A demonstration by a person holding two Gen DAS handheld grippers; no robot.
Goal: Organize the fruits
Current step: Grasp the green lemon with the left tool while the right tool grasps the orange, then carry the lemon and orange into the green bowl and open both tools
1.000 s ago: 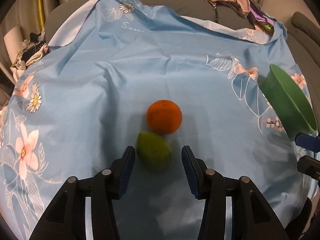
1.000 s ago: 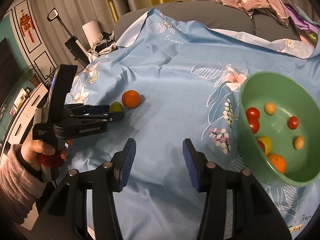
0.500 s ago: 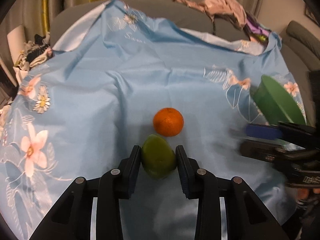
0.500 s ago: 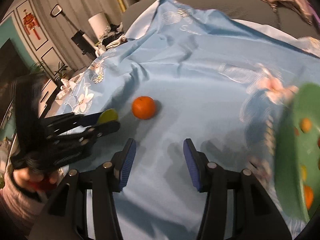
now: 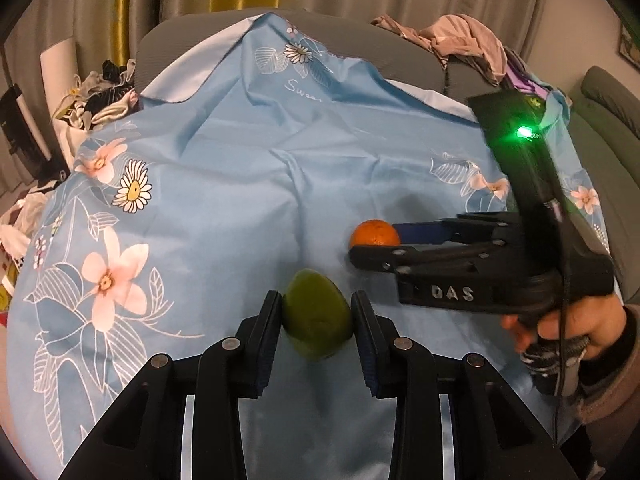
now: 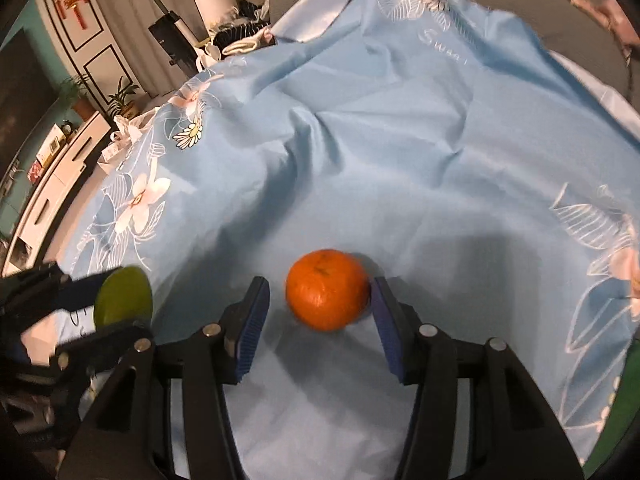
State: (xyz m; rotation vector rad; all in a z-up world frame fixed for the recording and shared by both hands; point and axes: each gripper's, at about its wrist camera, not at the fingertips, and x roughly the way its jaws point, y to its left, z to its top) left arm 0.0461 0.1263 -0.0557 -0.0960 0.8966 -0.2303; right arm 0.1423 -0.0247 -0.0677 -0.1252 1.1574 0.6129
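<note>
My left gripper (image 5: 316, 312) is shut on a green fruit (image 5: 317, 314), lifted a little above the blue flowered cloth (image 5: 240, 184); it also shows at the left of the right wrist view (image 6: 123, 298). An orange (image 6: 327, 289) lies on the cloth between the fingers of my right gripper (image 6: 320, 300), which is open around it; the right pad is close to the fruit, the left pad apart. In the left wrist view the orange (image 5: 375, 233) sits at the tips of the right gripper (image 5: 374, 240).
A green bowl's rim (image 6: 624, 400) shows at the right edge of the right wrist view. Clothes (image 5: 464, 40) lie on the grey sofa behind the cloth. A pile of laundry (image 5: 100, 96) sits at the left. A cabinet (image 6: 52, 168) stands far left.
My left gripper closed on the green fruit and raised it. My right gripper swung left from the bowl and came down around the orange.
</note>
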